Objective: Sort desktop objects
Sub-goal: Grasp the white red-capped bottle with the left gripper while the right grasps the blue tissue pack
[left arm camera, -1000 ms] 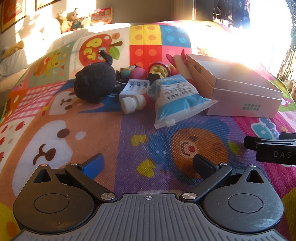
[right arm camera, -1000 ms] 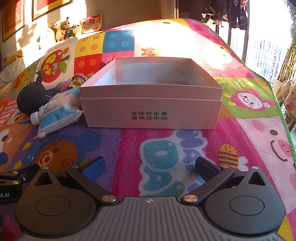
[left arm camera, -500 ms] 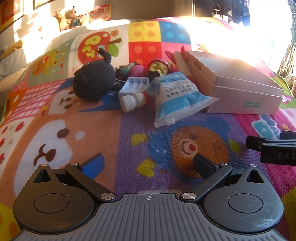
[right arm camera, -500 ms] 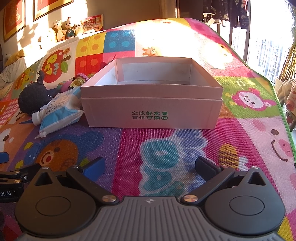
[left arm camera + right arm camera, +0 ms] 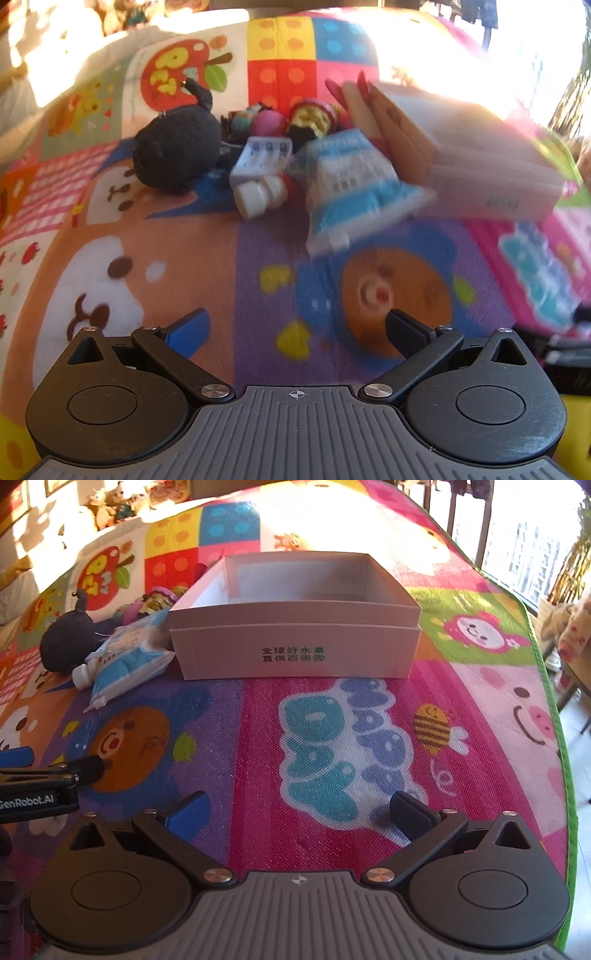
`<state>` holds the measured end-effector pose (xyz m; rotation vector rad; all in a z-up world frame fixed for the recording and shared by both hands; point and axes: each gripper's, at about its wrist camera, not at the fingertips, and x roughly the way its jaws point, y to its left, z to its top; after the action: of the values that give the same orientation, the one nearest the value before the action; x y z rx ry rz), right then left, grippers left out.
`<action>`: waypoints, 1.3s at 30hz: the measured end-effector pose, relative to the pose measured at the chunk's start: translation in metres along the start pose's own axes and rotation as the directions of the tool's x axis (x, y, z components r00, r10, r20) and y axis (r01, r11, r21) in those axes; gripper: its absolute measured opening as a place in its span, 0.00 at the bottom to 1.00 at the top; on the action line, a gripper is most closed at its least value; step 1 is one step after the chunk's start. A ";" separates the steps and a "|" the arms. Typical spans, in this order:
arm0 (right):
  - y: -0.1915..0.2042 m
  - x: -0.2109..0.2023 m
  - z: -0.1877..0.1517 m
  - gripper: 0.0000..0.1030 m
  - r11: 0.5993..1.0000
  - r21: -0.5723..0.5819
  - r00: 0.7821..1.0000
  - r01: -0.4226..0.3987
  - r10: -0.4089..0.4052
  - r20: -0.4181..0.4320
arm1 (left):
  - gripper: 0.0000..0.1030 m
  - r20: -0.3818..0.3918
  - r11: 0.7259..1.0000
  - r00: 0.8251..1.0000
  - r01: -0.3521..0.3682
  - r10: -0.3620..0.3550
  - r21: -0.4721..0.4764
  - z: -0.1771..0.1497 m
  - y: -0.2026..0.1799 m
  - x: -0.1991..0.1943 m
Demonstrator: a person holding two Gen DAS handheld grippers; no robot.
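Left tool (image 5: 295,326): fingers spread wide, nothing between them, low over the mat (image 5: 236,295). Right tool (image 5: 297,806): fingers likewise spread, empty, over the pink section of the mat.

The surface is a cartoon-print mat; what lies under it cannot be told.

Box (image 5: 295,653): open-topped, pale, green print on its near wall. It stands directly ahead of the right tool, well apart from it. Its visible interior holds nothing.

Object cluster, left of the box and ahead of the left tool:
- Pouch (image 5: 351,188), blue and white, tilted, its far end just beside the box corner; blurred in the left view.
- Bottle (image 5: 258,192), white cap toward the camera, lying beside the pouch.
- Battery case (image 5: 262,160), white, behind the bottle.
- Plush (image 5: 177,151), black, at the left end of the cluster.
- Small coloured toys (image 5: 288,122) behind the battery case; too small to identify.
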<state>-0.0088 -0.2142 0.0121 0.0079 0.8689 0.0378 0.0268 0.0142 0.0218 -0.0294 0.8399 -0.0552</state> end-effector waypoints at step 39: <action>0.210 0.069 0.127 0.68 0.848 -0.506 0.984 0.157 -0.089 0.155 | 0.55 -0.136 0.998 0.988 0.070 -0.070 -0.001 -0.010 0.077 -0.033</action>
<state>0.1258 -0.0005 0.0461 -0.5490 0.7078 0.1490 0.0000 0.0929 0.0356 -0.0522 0.9753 -0.1257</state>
